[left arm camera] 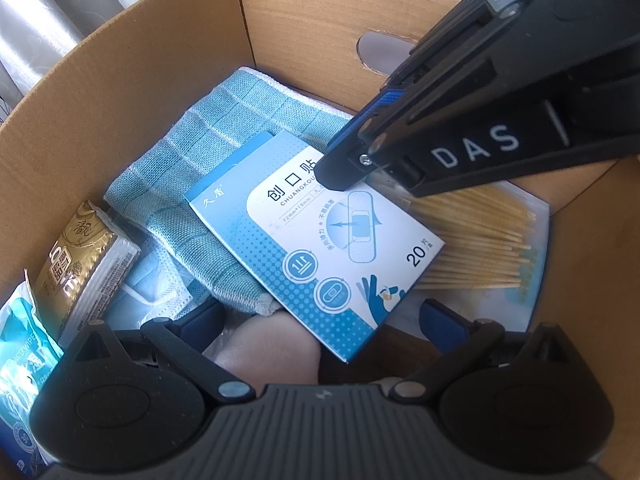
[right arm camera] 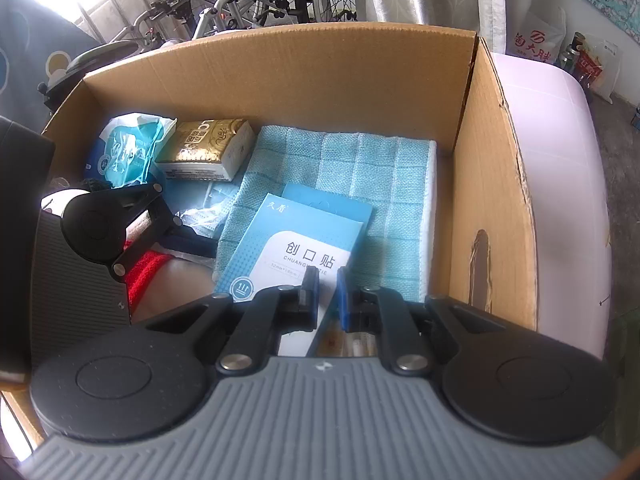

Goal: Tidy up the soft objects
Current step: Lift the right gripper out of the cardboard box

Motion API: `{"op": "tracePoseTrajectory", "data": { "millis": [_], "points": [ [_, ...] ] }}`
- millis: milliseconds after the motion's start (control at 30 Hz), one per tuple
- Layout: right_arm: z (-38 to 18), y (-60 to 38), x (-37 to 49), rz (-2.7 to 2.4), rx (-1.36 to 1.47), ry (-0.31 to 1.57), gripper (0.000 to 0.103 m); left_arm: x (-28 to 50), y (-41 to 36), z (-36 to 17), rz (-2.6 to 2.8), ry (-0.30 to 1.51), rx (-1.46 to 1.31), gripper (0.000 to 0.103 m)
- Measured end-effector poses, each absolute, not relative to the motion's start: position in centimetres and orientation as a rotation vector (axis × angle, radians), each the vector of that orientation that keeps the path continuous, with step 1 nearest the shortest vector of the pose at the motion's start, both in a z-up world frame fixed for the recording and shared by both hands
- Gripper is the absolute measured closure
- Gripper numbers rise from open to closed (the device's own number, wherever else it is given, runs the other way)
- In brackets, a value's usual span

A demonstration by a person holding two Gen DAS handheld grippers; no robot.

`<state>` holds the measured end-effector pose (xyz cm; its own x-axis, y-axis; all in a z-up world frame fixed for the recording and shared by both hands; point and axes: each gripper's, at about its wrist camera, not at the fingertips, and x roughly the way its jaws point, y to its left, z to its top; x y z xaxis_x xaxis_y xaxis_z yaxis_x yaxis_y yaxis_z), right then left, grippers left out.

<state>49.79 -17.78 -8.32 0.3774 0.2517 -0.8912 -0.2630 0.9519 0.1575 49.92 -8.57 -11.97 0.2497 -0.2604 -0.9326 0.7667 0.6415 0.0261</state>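
Observation:
A cardboard box (left arm camera: pixel 120 80) holds a folded light-blue cloth (left arm camera: pixel 208 168) with a blue-and-white bandage box (left arm camera: pixel 320 248) lying on it. My right gripper (left arm camera: pixel 344 172) comes in from the upper right, its tips down on the bandage box (right arm camera: pixel 288 252). In the right wrist view its jaws (right arm camera: pixel 327 286) stand a narrow gap apart with nothing pinched between them. My left gripper (left arm camera: pixel 322 322) hovers wide open over the near end of the bandage box, holding nothing. A pale pink soft thing (left arm camera: pixel 272 344) lies under it.
A gold tissue pack (left arm camera: pixel 80 256), a wet-wipes pouch (left arm camera: pixel 20 352) and a face mask (left arm camera: pixel 160 280) crowd the left side. A pack of wooden sticks (left arm camera: pixel 480 240) lies at the right. The box wall has a handle cutout (left arm camera: pixel 384 52). A pale surface (right arm camera: pixel 560 160) flanks the box.

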Motion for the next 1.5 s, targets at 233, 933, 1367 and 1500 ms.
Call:
{"op": "tracePoseTrajectory", "data": {
  "millis": [233,933,1367,1500],
  "points": [
    [-8.4,-17.9,50.0,0.344,-0.007,1.14,0.086,49.9,-8.5,-12.0,-0.748,1.109,0.544,0.0],
    [-8.5,-17.7,49.9,0.38,-0.002,1.158,0.072,49.9,-8.5,-12.0,-0.753,1.1,0.543,0.0],
    [-3.6,-20.3,49.0,0.373,0.123,1.027,0.07,49.5,-10.3,-7.6,-0.547,1.118,0.792,0.002],
    [2.8,-21.6,45.0,0.388,0.165,0.911,0.07,47.0,-9.5,-2.8,-0.462,1.035,0.834,0.002]
  ]
}}
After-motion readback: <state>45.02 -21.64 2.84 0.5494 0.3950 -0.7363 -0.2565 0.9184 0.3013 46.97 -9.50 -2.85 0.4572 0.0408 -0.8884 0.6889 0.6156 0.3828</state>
